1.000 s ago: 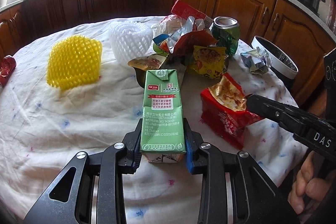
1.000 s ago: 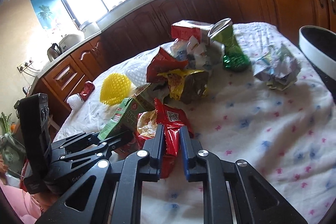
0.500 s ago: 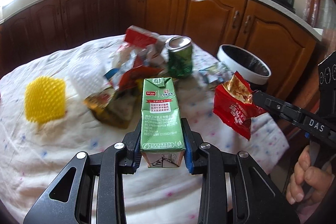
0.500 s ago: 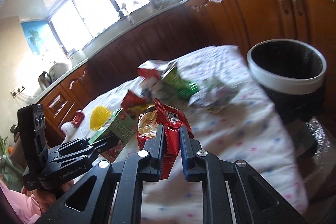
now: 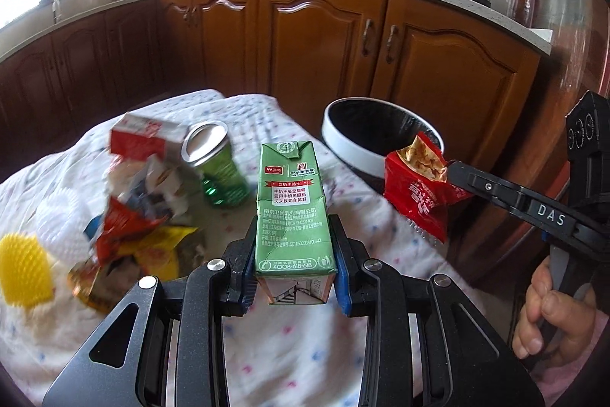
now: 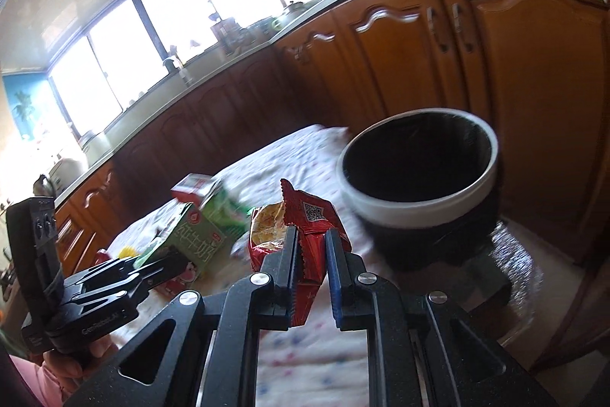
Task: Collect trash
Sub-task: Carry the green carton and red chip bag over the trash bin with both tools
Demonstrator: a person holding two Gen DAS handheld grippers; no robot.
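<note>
**Both claws loaded, bin dead ahead**

Two pieces of trash are in the air at once. The left claw (image 5: pixel 293 269) is clamped on the low end of the green milk carton (image 5: pixel 291 208), fingers squeezing its two narrow sides, carton standing upright over the table (image 5: pixel 267 353). That box looks light and probably empty; there's a crease across its lower panel, so the card gives under pressure. A hold low on the flat sides suits it, stiff enough there not to slip.

Over on the right, the right claw (image 6: pixel 309 250) is pinched shut on the red snack bag (image 6: pixel 305 227), gripping the crinkled foil near its lower edge with the torn mouth up. Flimsy, slick stuff, nearly weightless; it will flop and could slide out unless the pinch stays on a bunched fold.

The bin (image 6: pixel 419 208), white rim and black liner, stands just off the table's edge, close in front of the bag, with the carton nearer the table's middle.

Waiting on the cloth: a green can (image 5: pixel 221 174), a red-and-white box (image 5: pixel 141 140), loose wrappers (image 5: pixel 141 246) and a yellow foam net (image 5: pixel 24 273).
</note>
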